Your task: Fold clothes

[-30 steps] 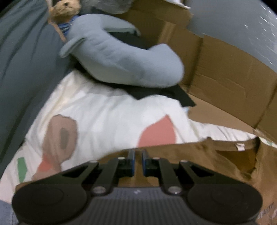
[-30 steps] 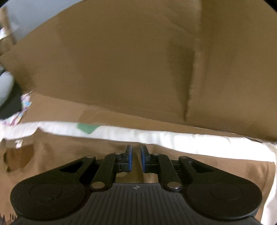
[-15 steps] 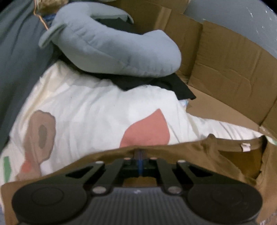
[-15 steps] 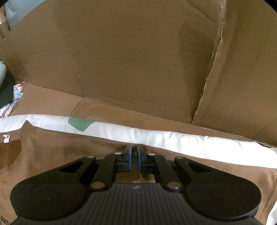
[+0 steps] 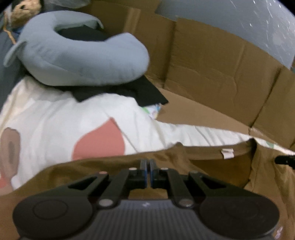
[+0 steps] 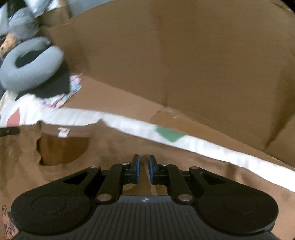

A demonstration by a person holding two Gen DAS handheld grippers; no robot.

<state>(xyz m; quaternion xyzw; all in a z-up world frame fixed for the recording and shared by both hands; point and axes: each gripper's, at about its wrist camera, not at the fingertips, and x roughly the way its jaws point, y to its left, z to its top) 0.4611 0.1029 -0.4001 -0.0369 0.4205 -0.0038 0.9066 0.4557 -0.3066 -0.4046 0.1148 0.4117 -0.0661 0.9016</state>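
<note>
A brown T-shirt (image 5: 212, 166) lies flat on a white sheet with coloured patches (image 5: 64, 118); its collar with a white label (image 5: 227, 153) is to the right. My left gripper (image 5: 148, 164) is shut at the shirt's shoulder edge, with brown cloth pinched between the blue pads. In the right wrist view the same brown T-shirt (image 6: 110, 147) spreads under my right gripper (image 6: 143, 162). Its jaws are opening, a narrow gap shows between them, and the pads press on nothing. The collar opening (image 6: 62, 147) lies to its left.
A grey neck pillow (image 5: 83, 55) rests on black cloth (image 5: 143, 90) at the back left, with a plush toy (image 5: 24, 9) behind it. Cardboard walls (image 6: 184, 64) rise close behind the sheet. Each gripper's tip shows at the edge of the other's view.
The left jaws went from slightly apart to shut on the shirt's edge. The right jaws closed, then parted again. The right view swung so that the collar and pillow came into sight.
</note>
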